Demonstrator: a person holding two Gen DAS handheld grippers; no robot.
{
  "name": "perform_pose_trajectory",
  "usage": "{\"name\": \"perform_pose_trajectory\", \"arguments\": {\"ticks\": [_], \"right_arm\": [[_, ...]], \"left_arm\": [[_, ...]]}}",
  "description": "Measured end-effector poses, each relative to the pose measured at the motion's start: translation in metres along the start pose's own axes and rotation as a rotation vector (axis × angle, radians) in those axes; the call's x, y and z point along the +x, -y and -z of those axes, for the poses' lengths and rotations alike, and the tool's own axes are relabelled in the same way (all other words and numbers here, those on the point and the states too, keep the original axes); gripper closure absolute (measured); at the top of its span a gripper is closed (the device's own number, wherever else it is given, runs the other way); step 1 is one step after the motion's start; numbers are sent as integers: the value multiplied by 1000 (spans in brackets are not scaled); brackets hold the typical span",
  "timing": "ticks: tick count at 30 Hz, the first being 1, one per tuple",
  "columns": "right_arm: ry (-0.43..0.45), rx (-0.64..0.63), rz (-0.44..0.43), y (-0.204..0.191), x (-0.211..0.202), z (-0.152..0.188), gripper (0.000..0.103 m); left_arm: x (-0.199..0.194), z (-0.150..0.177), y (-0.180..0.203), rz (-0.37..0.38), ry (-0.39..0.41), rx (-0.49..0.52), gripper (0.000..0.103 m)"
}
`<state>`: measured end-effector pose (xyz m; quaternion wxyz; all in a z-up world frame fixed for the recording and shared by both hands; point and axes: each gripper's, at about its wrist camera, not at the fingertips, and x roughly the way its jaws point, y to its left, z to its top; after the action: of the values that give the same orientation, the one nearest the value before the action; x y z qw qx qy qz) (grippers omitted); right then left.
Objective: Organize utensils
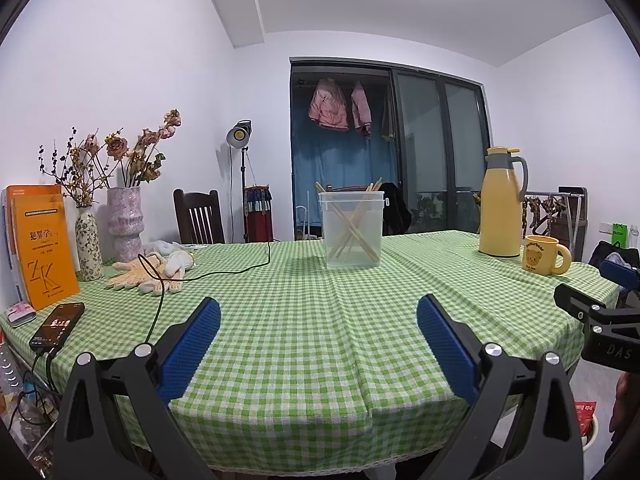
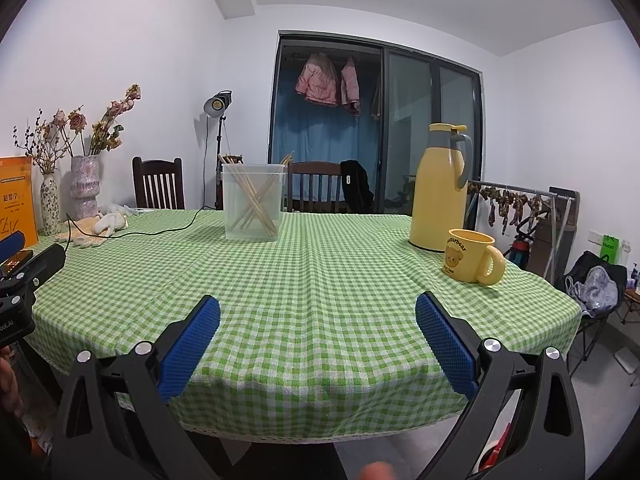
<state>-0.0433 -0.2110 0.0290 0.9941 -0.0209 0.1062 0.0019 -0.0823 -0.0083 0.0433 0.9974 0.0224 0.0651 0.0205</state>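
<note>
Green gingham tablecloth [image 1: 304,320] is covering the table, with a clear plastic container [image 1: 351,230] standing near its far middle — wooden chopsticks [image 1: 354,224] are leaning crossed inside it. Both grippers are hovering over the near edge: the left gripper [image 1: 318,344] and the right gripper [image 2: 318,342] are each gaping wide, holding nothing. A yellow thermos [image 2: 440,188] and yellow mug [image 2: 472,256] are sitting just beside each other at right.
</note>
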Motion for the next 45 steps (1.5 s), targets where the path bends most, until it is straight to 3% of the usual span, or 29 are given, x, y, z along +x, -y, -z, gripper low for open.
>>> {"name": "perform_pose_trajectory", "arguments": {"ticks": [21,45], "right_arm": [[-7,-6,-2,-2,1,0,9],[-13,-3,-5,-3,3,3,9]], "left_arm": [[2,0,4,7,-10,11,8],[6,3,10,67,-37,3,7]]}}
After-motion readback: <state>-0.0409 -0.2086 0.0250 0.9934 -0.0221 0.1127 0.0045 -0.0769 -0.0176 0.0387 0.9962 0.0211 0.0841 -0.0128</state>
